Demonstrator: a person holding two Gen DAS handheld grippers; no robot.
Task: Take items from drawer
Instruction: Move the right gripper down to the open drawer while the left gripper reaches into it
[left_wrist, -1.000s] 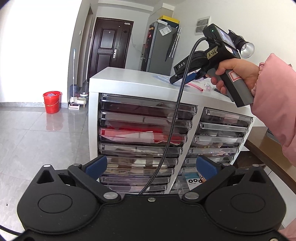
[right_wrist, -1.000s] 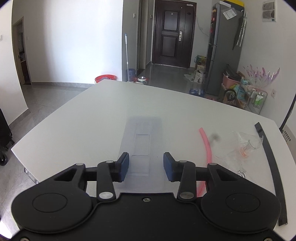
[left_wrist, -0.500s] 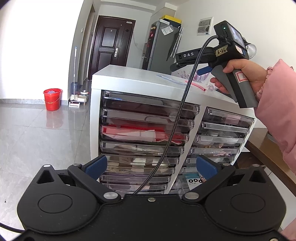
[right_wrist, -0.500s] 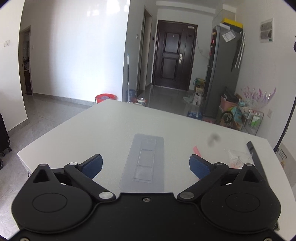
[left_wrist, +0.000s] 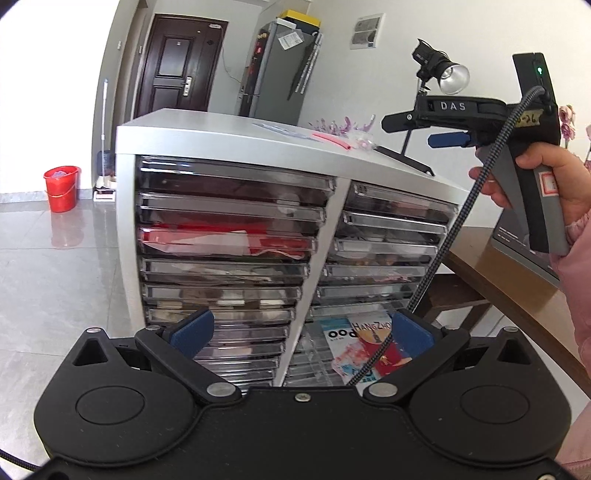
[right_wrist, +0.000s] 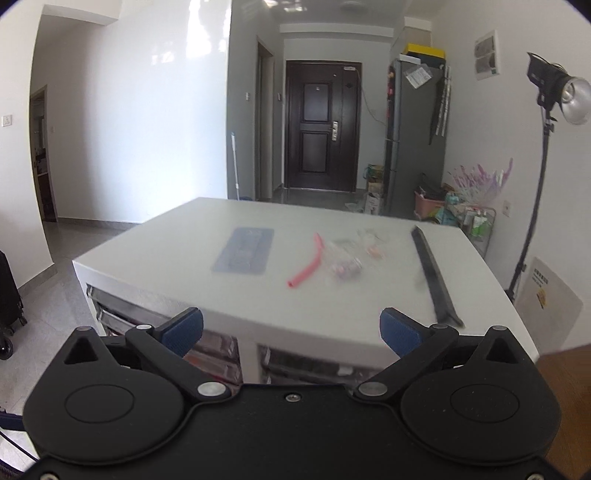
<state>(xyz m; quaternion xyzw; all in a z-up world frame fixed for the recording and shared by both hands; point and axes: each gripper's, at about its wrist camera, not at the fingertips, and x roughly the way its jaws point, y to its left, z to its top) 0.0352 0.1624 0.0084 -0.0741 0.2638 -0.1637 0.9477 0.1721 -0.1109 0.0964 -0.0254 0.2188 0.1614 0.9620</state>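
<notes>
On the white top surface (right_wrist: 155, 254) of the drawer cabinet, from left to right, lie a flat clear plastic sleeve (right_wrist: 243, 250), a bent pink tube (right_wrist: 307, 265), a small clear bag of little parts (right_wrist: 345, 260) and a long black strip (right_wrist: 432, 273). Whether these came out of a drawer cannot be told, but they lie where taken items would be put.

Below, the grey cabinet of clear plastic drawers (left_wrist: 229, 236) has two columns, every drawer in view shut. In the left column one drawer holds red and white sheets (left_wrist: 221, 240); lower ones hold blurred small things. Low in the right column a printed leaflet (left_wrist: 354, 343) shows behind the clear fronts.

The left tongs (left_wrist: 301, 330) are released, spread wide and empty, aimed at the lower drawers. The right tongs (right_wrist: 291, 330), held in a hand (left_wrist: 554, 181) above the cabinet's near edge, are likewise released and empty.

This fits either a pause between items or the end of the job. A further item would first call for a drawer front to be hooked and drawn out.
</notes>
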